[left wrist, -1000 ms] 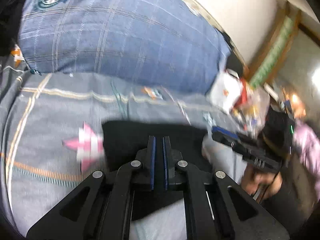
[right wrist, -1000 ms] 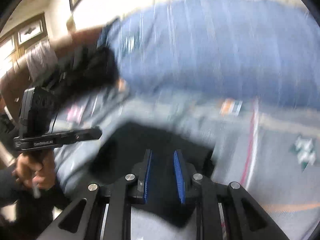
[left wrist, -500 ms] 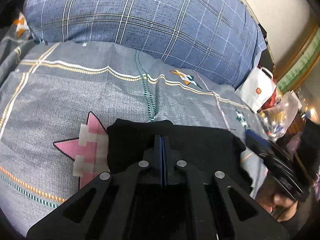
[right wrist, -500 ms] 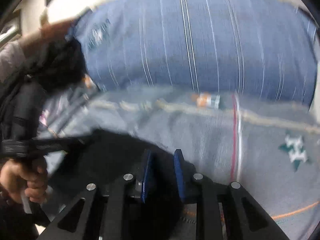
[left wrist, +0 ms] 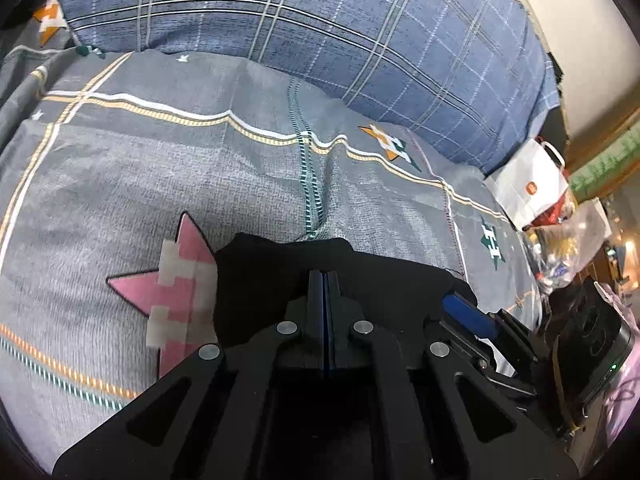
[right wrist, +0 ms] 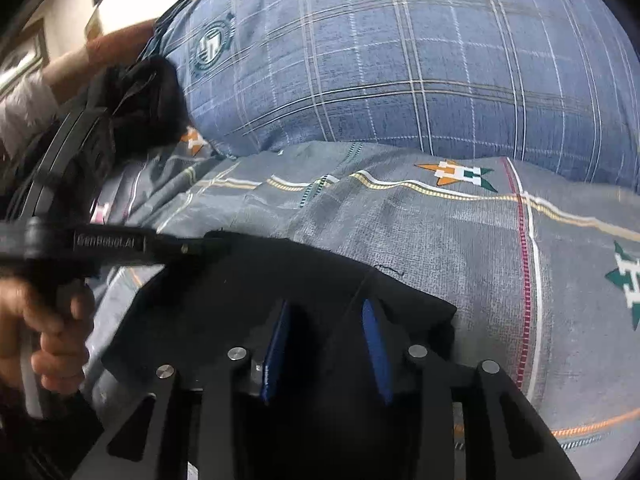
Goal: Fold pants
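Black pants (left wrist: 264, 276) lie on the grey patterned bed sheet (left wrist: 160, 184), their folded edge just ahead of both grippers. My left gripper (left wrist: 324, 280) is shut tight on the pants' edge. In the right wrist view the same pants (right wrist: 248, 288) spread under my right gripper (right wrist: 325, 320), whose blue pads (right wrist: 372, 336) stand apart over the cloth. The left gripper also shows there (right wrist: 200, 246), lying at the pants' far left corner. The right gripper shows at the left wrist view's right edge (left wrist: 464, 308).
A large blue plaid pillow (left wrist: 340, 36) lies along the back of the bed. A white paper bag (left wrist: 528, 188) and clutter stand off the bed's right side. A dark garment (right wrist: 136, 108) lies by the pillow's left end.
Both grippers have lowered the pants' edge onto the sheet, farther toward the pillow. The left jaws closed fully. The right jaws have spread wider apart.
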Tool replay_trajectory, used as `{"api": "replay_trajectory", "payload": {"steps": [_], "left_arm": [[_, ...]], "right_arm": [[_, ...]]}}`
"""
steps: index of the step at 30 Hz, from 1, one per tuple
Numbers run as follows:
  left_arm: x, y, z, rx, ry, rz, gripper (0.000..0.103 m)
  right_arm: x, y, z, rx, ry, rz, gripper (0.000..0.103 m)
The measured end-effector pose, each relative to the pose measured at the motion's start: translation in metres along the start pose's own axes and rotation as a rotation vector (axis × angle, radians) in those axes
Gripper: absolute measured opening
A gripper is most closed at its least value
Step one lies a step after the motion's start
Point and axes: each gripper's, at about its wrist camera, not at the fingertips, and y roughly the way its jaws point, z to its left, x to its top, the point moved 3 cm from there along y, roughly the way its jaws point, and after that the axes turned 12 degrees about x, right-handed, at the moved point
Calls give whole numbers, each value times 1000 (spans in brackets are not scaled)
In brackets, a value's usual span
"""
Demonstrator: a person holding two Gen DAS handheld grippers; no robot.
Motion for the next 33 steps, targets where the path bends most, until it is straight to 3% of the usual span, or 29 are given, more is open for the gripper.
{"api": "replay_trajectory", "payload": {"steps": [3, 5, 7, 8, 9, 10, 13, 14, 17, 23, 25, 26, 28, 30, 31, 32, 33], "left_arm": [[4, -14, 1, -31, 20, -31, 2], [2, -42, -2, -35, 47, -153, 7], [-14, -72, -11, -92, 93, -262, 22], [-25, -79, -16, -143, 113, -278, 29], [-34, -79, -19, -173, 123, -267, 36], [-44, -75, -21, -178, 127, -240, 36], [-68, -38, -18, -88, 114, -77, 34], [-70, -33, -17, -82, 107, -83, 33], [-66, -35, -22, -65, 134, -98, 33], [-61, -48, -12, -174, 38, -117, 33], [-59, -62, -14, -218, 39, -160, 33], [-59, -69, -18, -237, 53, -185, 33], [-57, -69, -23, -226, 69, -189, 34], [-59, -55, -20, -176, 53, -137, 33], [-61, -41, -16, -139, 43, -90, 33], [-64, -35, -12, -139, 41, -70, 33], [-63, -36, -9, -167, 16, -85, 33]], "right_arm": [[-2, -3, 1, -11, -21, 8, 37], [3, -12, 9, -31, -46, 7, 37], [6, -32, 21, -18, -94, -73, 37], [4, -44, 28, 2, -123, -110, 37], [0, -51, 33, 22, -143, -119, 38], [-6, -52, 34, 35, -152, -98, 40], [-36, -20, 21, -30, -162, 118, 53], [-40, -24, 21, -15, -181, 63, 55], [-39, -24, 20, -3, -181, 75, 58], [-30, -21, 25, -43, -188, 101, 58], [-21, -28, 26, -70, -195, 38, 55], [-14, -39, 29, -73, -203, -46, 55], [-11, -46, 31, -106, -194, -124, 56], [-9, -32, 19, -142, -143, -83, 59], [-13, -15, 9, -171, -107, -1, 59], [-17, -3, 0, -192, -77, 63, 65], [-18, -3, -5, -181, -40, 25, 76]]}}
